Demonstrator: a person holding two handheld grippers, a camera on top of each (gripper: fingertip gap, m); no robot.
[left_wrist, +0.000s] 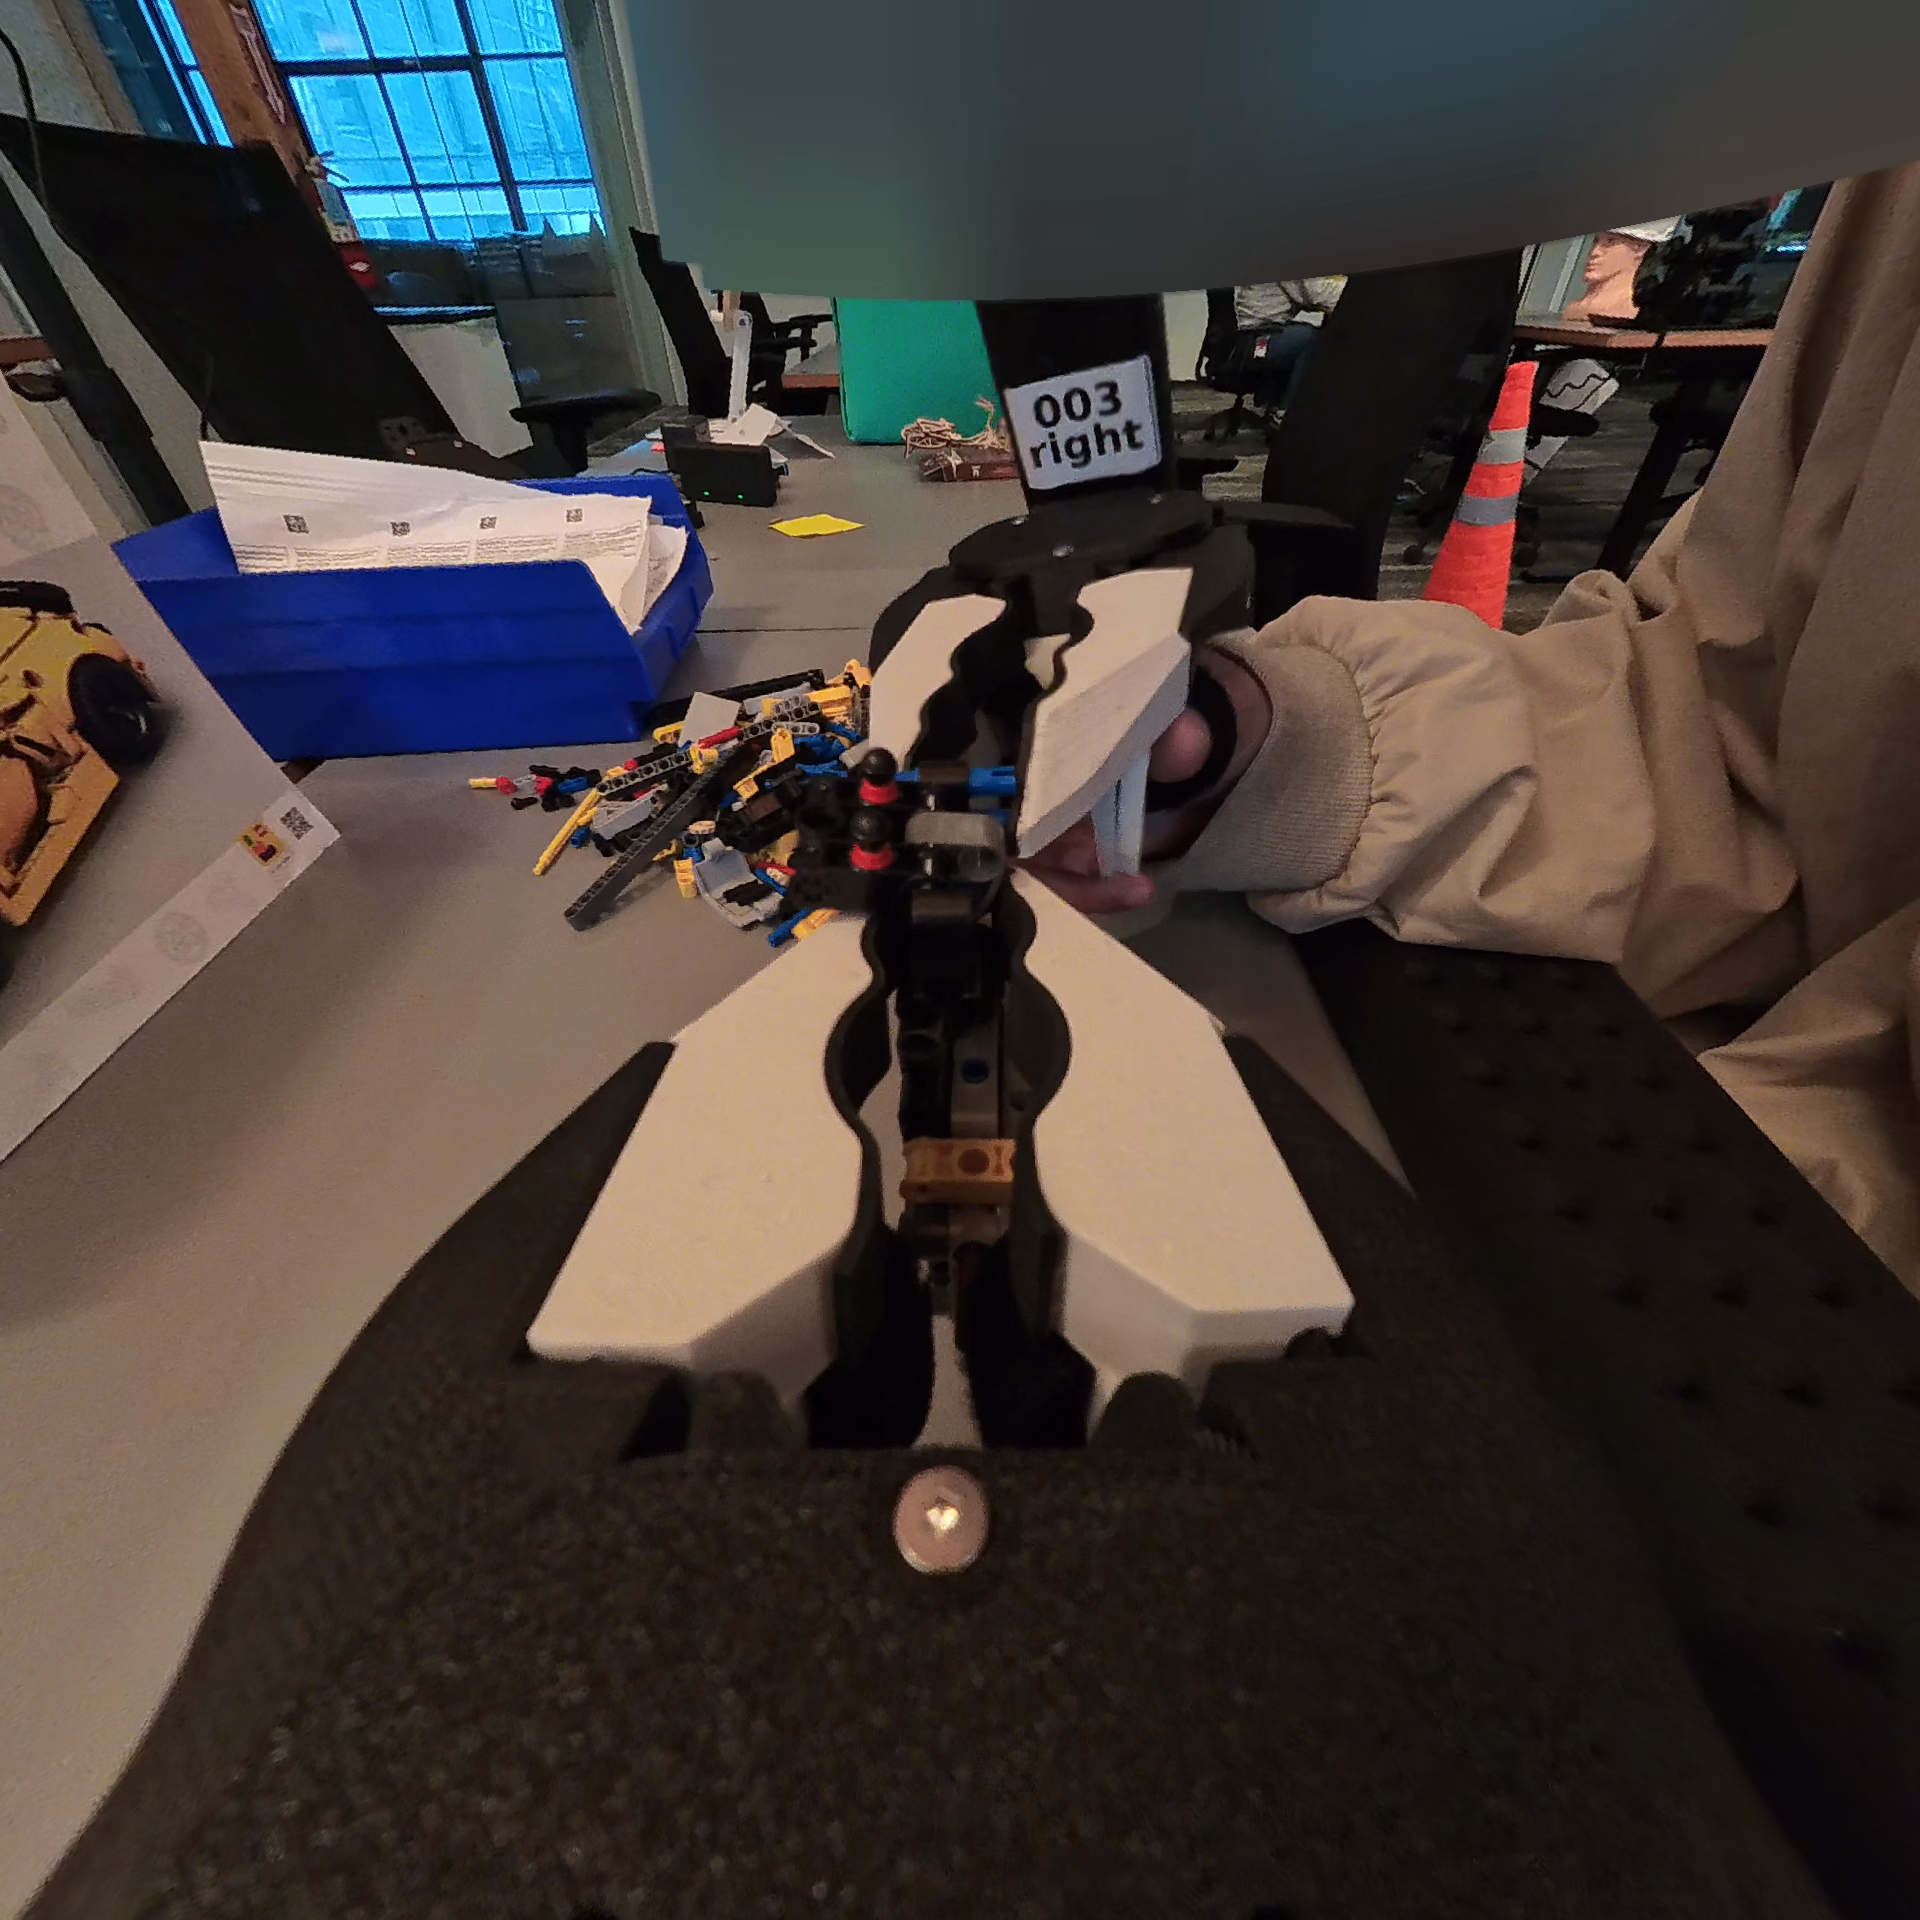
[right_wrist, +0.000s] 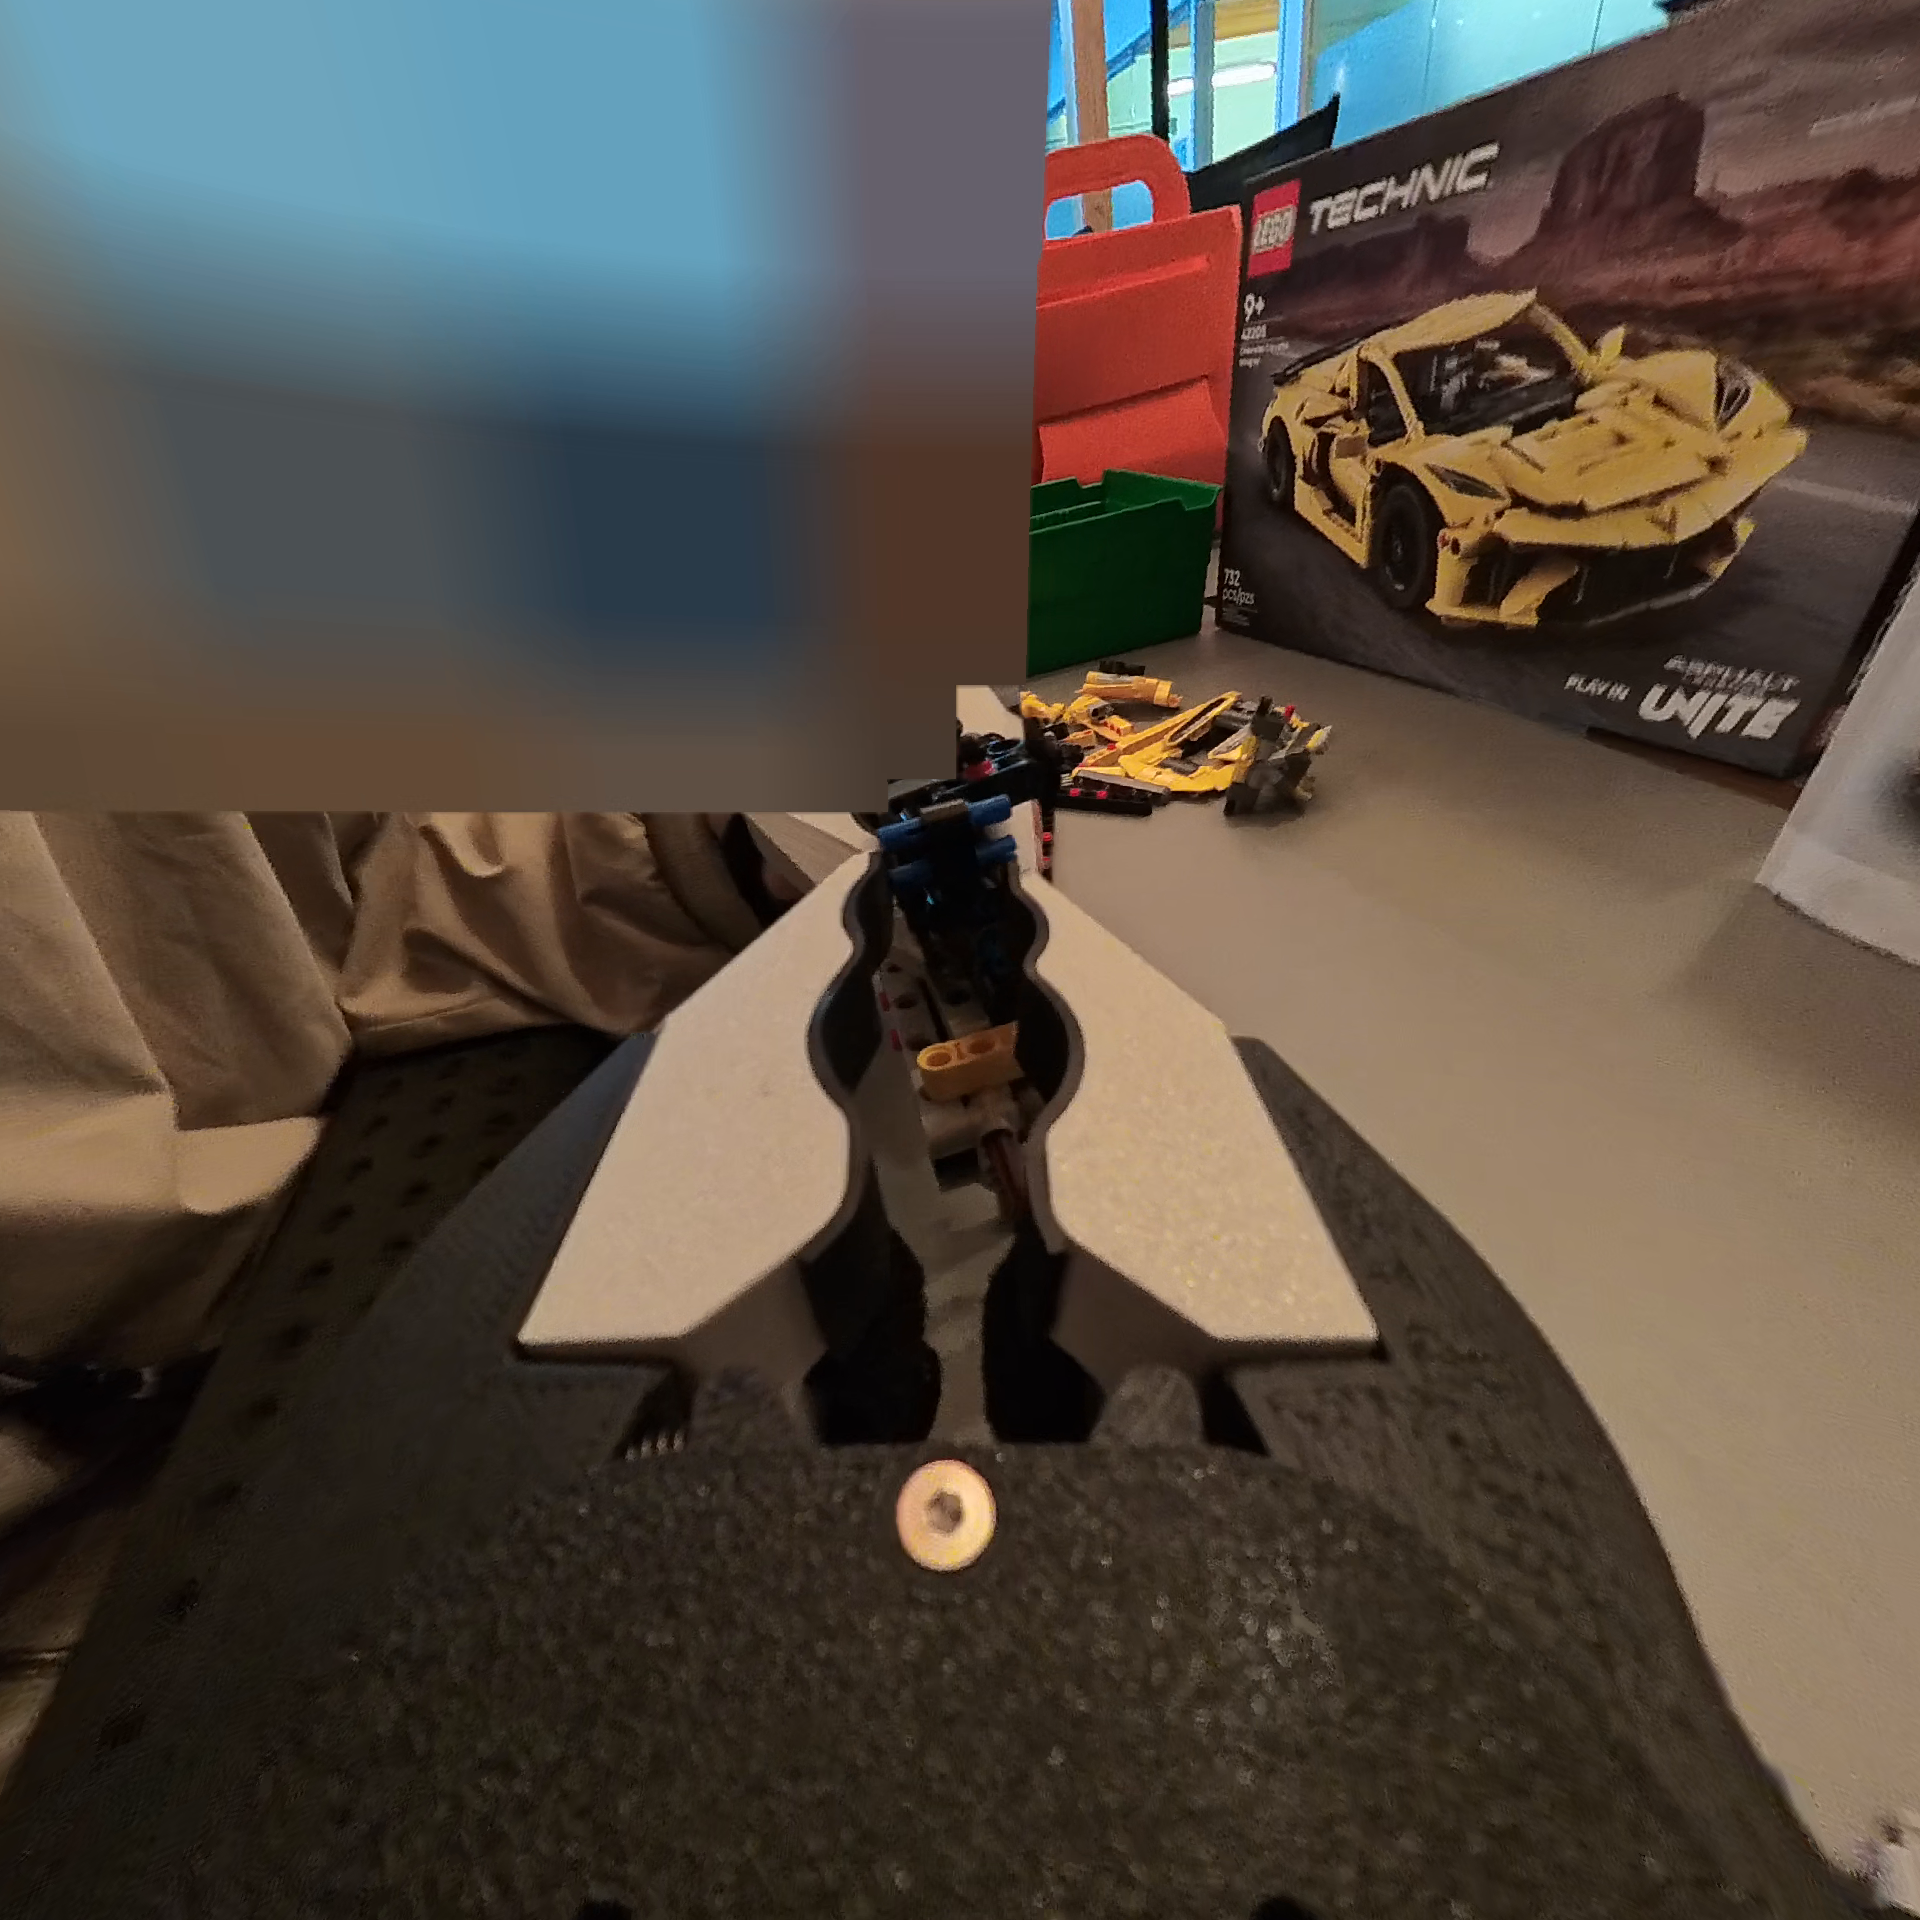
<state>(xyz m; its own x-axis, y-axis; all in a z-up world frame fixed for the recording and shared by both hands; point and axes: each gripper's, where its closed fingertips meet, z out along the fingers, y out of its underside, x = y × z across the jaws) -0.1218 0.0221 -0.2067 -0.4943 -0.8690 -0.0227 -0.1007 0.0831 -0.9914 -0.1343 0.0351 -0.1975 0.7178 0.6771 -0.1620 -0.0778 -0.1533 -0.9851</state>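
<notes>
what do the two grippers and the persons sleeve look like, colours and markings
Both grippers look alike: the left gripper and right gripper each have two wedge-shaped white fingers with wavy black inner pads, on a speckled black base with a silver screw. In the left wrist view the right gripper's black body carries a white sticker. The person wears a beige jacket sleeve with a ribbed cuff.

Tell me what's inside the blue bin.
The blue bin holds white folded printed paper sheets sticking above its rim. Anything beneath them is hidden by the bin wall.
</notes>
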